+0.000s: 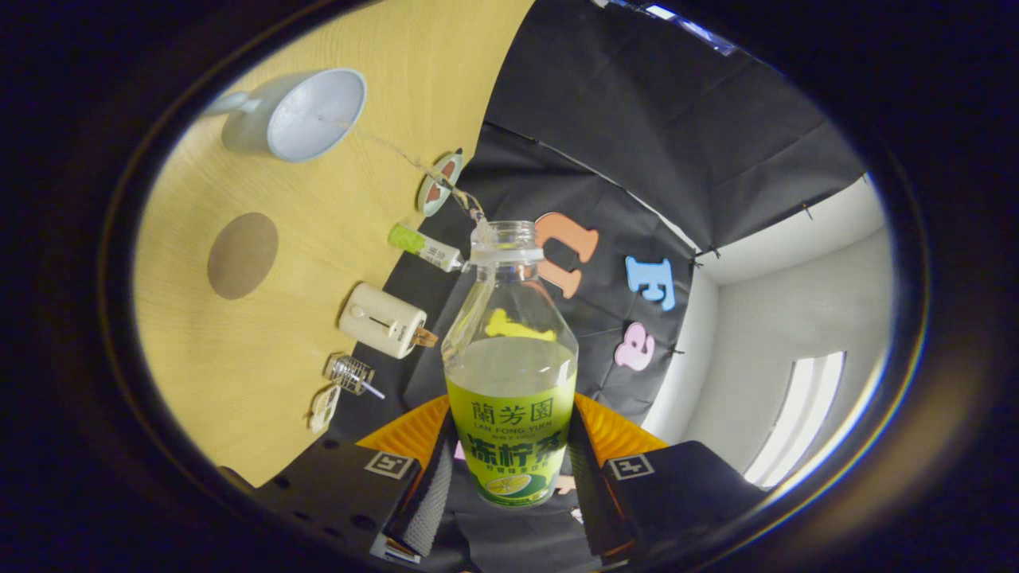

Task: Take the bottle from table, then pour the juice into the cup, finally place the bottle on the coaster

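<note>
My gripper (509,471) is shut on a clear, uncapped juice bottle (511,358) with a green label, holding it by the labelled lower body between both fingers. The whole scene is rolled, so the bottle is tipped over the wooden table (239,374). Pale juice fills the lower half of the bottle. A thin stream (414,163) leaves the bottle mouth and arcs to the white cup (306,115), which stands well beyond the fingers with its opening facing me. A round brown coaster (243,255) lies flat on the table, nearer to me than the cup.
Along the table's back edge by the black cloth wall lie a round badge (439,185), a green-capped tube (426,248), a white box-shaped device (382,321), a small clear ribbed item (350,374) and a small tag (322,407).
</note>
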`<state>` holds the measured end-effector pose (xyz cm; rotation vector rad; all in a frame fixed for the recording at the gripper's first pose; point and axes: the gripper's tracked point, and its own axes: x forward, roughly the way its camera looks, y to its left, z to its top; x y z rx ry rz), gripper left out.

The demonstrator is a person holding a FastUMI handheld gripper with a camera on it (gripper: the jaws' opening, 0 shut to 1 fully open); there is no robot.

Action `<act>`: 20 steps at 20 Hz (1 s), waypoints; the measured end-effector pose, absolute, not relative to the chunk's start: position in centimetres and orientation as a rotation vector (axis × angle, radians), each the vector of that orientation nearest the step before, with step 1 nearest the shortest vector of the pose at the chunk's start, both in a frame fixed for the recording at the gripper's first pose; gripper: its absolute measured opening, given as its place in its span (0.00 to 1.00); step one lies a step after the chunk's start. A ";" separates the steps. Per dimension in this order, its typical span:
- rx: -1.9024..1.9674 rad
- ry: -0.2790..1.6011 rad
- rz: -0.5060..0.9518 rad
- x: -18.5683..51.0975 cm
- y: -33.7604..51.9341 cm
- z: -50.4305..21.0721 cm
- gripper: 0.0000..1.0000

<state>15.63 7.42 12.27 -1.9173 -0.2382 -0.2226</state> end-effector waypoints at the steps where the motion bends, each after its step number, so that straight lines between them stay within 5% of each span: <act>1: -1.922 -0.246 -0.223 15.6 7.7 12.4 0.74; 20: -2.041 -0.348 -0.212 15.5 10.3 12.5 0.74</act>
